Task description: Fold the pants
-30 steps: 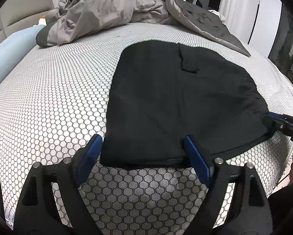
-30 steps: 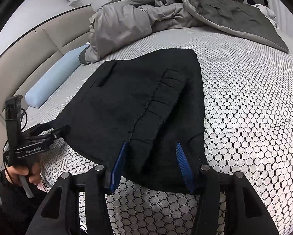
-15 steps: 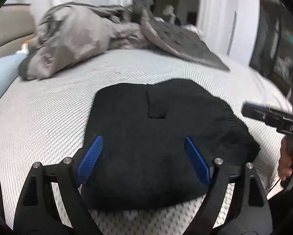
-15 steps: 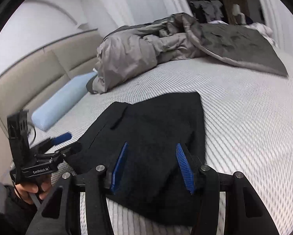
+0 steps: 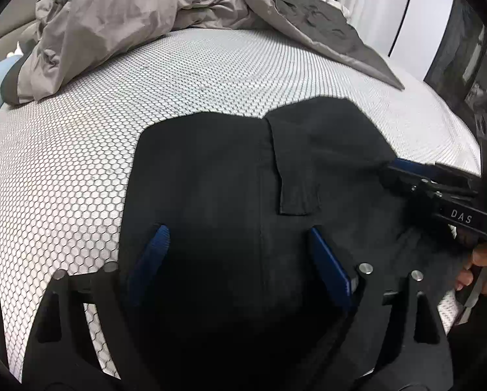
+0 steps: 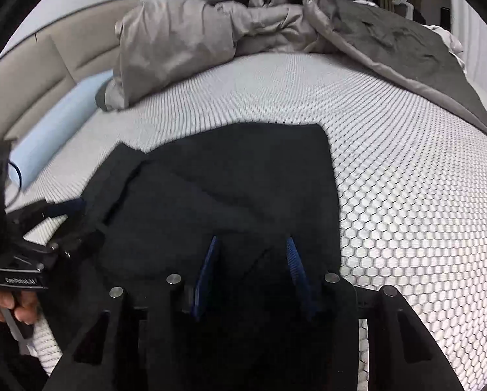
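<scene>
A: Hovering over the near edge of the black pants point(image 5: 230, 176), the left gripper point(image 5: 237, 251) has its fingers spread, gripping nothing; the right gripper point(image 6: 251, 268) is parted too, apparently empty, though dark cloth makes that hard to judge.

B: The risk?

A: The pants lie folded on the bed point(image 5: 80, 150). A pinch could catch only the top layer, so the stack slides apart.

B: Anything in the way?

A: Not close by. A light blue pillow point(image 6: 52, 137) lies at the left, and the rumpled grey duvet point(image 5: 129, 22) sits well beyond the far edge.
</scene>
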